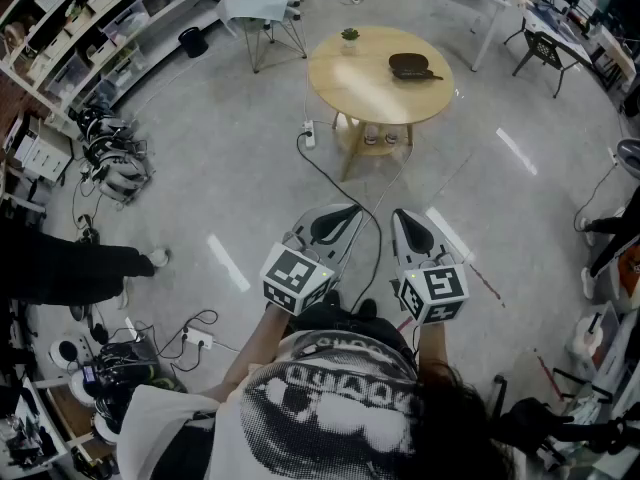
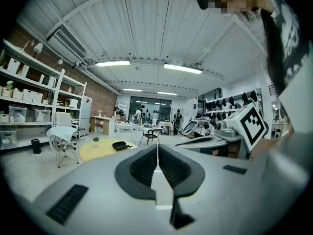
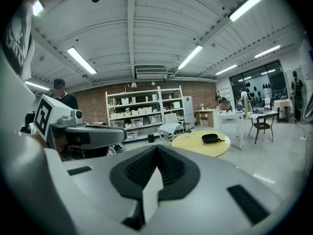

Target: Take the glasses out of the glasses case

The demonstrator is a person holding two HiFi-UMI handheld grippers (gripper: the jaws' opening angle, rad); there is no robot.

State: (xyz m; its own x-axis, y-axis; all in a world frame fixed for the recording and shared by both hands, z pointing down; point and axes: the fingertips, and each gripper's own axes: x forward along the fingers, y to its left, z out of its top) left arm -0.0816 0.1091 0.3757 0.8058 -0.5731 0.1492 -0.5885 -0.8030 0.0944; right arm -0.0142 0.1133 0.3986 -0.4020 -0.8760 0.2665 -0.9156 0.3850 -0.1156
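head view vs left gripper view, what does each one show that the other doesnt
Only the head view shows the black cable trailing across the floor and the shelf under the tabletop. Only the left gripper view shows the ceiling lights and the brick wall. Both show the round table, the black glasses case lying on it, the small plant, the white chair, the left tongs, shut and empty, and the right tongs.
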